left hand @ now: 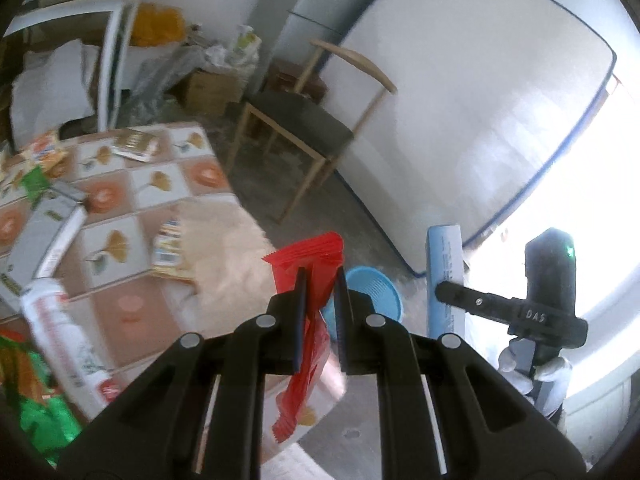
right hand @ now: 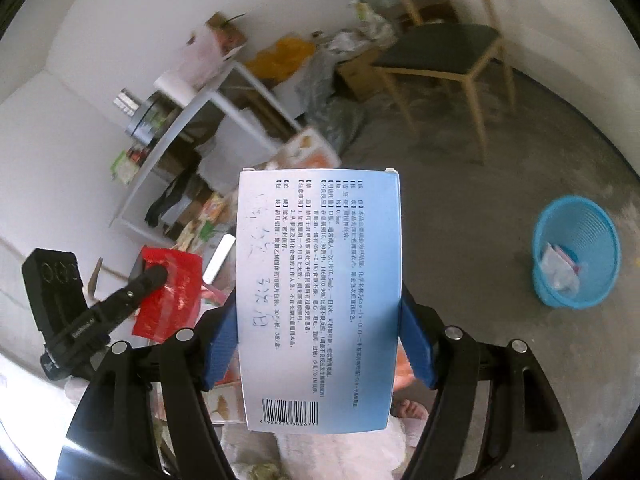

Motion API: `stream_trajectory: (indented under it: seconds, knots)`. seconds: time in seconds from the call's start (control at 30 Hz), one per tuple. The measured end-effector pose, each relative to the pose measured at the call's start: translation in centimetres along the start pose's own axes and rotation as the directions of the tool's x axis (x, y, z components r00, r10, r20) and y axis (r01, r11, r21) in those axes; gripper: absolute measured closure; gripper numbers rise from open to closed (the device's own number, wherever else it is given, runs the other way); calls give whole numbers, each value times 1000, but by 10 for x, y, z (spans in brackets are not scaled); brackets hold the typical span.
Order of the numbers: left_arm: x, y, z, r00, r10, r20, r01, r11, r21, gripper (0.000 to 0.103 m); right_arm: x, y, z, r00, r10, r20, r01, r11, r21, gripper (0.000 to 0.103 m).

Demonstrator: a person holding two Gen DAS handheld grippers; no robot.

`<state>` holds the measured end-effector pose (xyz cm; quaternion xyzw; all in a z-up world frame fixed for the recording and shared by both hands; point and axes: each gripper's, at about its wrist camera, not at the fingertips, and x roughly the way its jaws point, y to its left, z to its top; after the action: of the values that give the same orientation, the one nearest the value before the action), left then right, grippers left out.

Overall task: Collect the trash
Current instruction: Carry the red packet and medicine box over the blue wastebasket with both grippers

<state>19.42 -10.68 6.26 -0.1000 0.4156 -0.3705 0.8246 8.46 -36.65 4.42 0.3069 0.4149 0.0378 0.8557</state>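
Red wrapper [left hand: 310, 280] pinched upright in left gripper [left hand: 320, 276]; right gripper [right hand: 320, 320] clamps blue-white box [right hand: 318, 300] flat-on, both raised near blue bin [right hand: 576, 252] on floor

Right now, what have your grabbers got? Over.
Left gripper shut on red wrapper. Right gripper shut on blue box. Blue bin on floor, nothing blocking.

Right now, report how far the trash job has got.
Done: a few scraps lie in the blue bin. In hand: left gripper holds a red wrapper, right gripper a box. Left: packets on the table.
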Motion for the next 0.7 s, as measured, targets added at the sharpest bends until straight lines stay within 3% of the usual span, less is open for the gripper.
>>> stream_trajectory:
  seconds: [0.17,0.37,0.7]
  knots:
    - [52,-42,0,995,-56,-84,58,998,30,92,-19,-63,-9,997,-62,39,58,993,106,34]
    - [127,-100,2,971,-114,-209,133,988,78,92,-41,-145,-17,987,-144,74,120,958,260,34]
    - [261,-186,-23,901,-149,-408,219,967,132,92,-49,-271,-26,974,-204,95,137,872,469,34]
